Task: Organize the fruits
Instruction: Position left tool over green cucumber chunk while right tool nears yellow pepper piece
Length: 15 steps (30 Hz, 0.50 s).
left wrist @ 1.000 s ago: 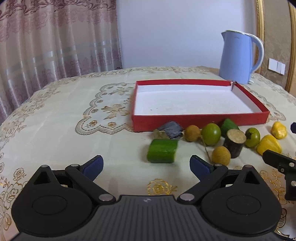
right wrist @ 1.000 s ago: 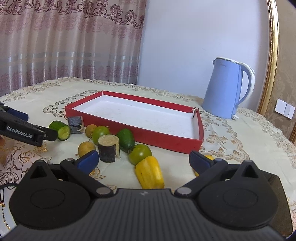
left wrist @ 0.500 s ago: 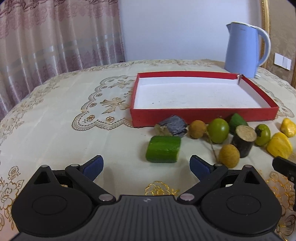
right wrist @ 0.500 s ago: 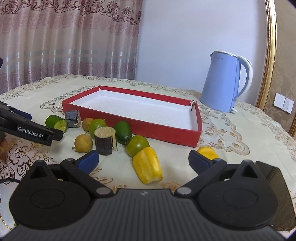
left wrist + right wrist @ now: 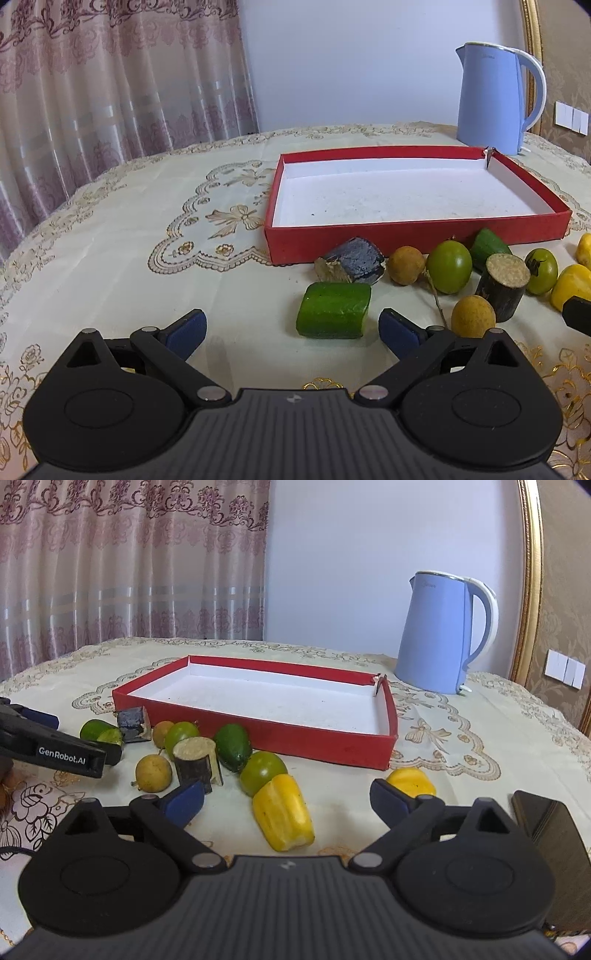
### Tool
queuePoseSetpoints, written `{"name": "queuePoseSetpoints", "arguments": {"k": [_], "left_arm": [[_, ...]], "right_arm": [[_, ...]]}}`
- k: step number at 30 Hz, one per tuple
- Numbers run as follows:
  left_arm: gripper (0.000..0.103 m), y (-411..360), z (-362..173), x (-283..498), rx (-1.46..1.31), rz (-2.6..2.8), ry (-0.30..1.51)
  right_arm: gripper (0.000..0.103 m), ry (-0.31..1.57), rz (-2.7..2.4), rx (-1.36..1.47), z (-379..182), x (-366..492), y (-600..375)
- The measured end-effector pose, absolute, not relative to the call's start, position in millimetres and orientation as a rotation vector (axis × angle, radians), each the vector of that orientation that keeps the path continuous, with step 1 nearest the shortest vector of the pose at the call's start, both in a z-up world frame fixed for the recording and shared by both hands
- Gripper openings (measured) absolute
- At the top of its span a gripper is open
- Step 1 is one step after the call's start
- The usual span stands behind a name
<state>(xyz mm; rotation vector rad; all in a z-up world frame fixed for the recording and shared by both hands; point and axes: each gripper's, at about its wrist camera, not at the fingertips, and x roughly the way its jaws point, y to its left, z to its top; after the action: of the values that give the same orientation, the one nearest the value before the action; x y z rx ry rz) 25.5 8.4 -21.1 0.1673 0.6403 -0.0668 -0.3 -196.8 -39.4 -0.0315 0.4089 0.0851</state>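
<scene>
Black right tool: jaws spread wide and closing; a yellow fruit piece is seen between the blue pads, untouched.
Left tool: jaws held wide, nothing gripped; a green cucumber chunk lies just ahead.
Fruits: loose on the bench, beside the near wall of the red tray; a green tomato touches the yellow piece.
Tray: only its white floor is seen.
Blue kettle: stood behind the tray.
</scene>
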Motion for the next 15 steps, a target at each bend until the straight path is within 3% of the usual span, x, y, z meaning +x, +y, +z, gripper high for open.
{"name": "queuePoseSetpoints", "arguments": {"k": [15], "left_arm": [[0.1, 26.4, -22.8, 30.2, 0.056, -0.1, 0.663]], "right_arm": [[0.099, 0.414, 0.11, 0.02, -40.8, 0.7, -203.5]]}}
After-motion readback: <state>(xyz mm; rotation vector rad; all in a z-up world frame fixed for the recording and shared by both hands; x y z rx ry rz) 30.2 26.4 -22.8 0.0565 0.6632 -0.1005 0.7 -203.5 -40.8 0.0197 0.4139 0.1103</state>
